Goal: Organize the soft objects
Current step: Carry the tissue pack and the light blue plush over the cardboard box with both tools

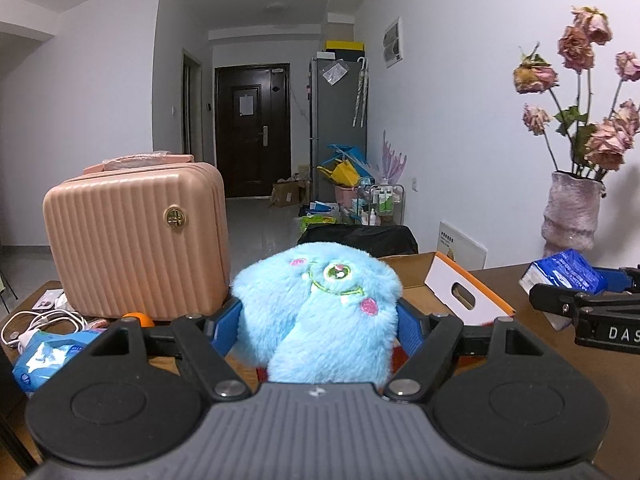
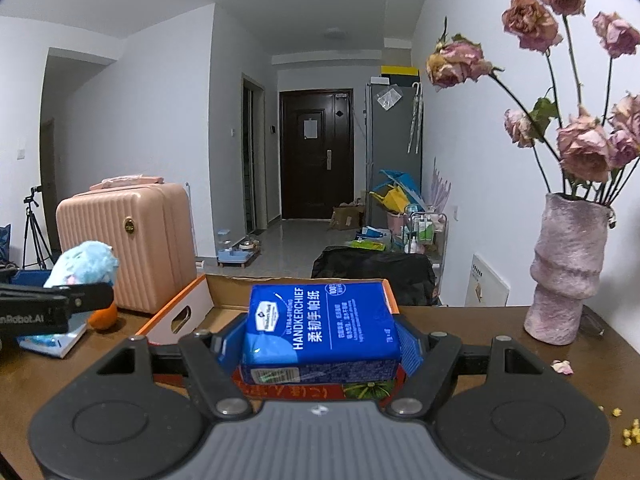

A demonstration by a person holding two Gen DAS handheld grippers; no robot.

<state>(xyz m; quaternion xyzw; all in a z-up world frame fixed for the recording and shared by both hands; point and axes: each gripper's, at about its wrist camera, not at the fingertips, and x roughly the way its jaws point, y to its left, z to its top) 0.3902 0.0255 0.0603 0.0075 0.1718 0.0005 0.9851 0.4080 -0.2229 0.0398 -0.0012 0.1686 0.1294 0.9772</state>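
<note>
Nearest the left wrist lens, left gripper [image 1: 318, 326] clamps a fluffy light-blue plush monster [image 1: 320, 312], blue pads [image 1: 224, 326] pressed into both flanks, toy lifted above the brown table [image 1: 560, 380]. Nearest the right wrist lens, right gripper [image 2: 320, 340] grasps a blue handkerchief tissue pack [image 2: 322, 330] (label reads ULTRA-STRONG HANDKERCHIEF), pads against both sides, pack held clear of the table.

Landmark: open cardboard box [image 2: 224, 300] with orange-edged white flaps, on the table just beyond both grippers. Plush sits in front of the box's left part; tissue pack hangs in front of its opening, over a red printed item [image 2: 300, 392] (what it is, cannot tell). Left of the box: an orange [image 2: 102, 316], then another blue tissue packet [image 1: 44, 360] and white cables [image 1: 40, 322] further left at the table edge. Behind-left of the box: pink ribbed hard-shell case [image 1: 136, 240], upright on the table. Right of the box: pink textured vase [image 2: 564, 272] with dried pink roses [image 2: 580, 144]; fallen petal [image 2: 562, 367] and yellow crumbs [image 2: 630, 434] on the table near it.

Far beyond the box: black bag [image 2: 372, 268], grey fridge [image 2: 394, 144], dark door [image 2: 316, 152] at the hall's end.
</note>
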